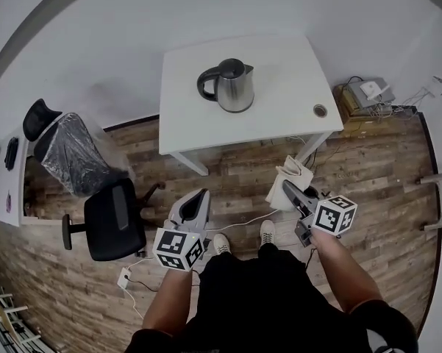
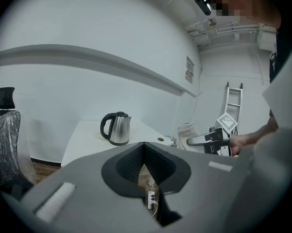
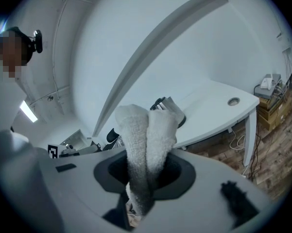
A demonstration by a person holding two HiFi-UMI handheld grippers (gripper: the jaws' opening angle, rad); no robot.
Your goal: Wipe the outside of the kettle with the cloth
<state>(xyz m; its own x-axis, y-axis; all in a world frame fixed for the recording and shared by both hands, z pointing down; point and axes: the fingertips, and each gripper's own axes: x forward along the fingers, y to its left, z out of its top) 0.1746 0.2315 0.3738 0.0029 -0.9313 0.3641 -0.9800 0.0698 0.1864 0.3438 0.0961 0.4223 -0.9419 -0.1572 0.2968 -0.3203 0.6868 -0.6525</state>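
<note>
Right claw gripping cloth, left claw closed empty, kettle on table, cloth half-hiding it in right gripper view

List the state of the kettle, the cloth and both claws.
kettle: upright on the table, lid down, untouched.
cloth: folded, clamped in the right claw.
right claw: shut on the cloth, short of the table.
left claw: shut, empty, held over the floor.

A white table is seen on a wood floor. A black chair is set left of it, near a plastic-wrapped chair. A box is placed by the table's right end, and a power strip is laid on the floor.
</note>
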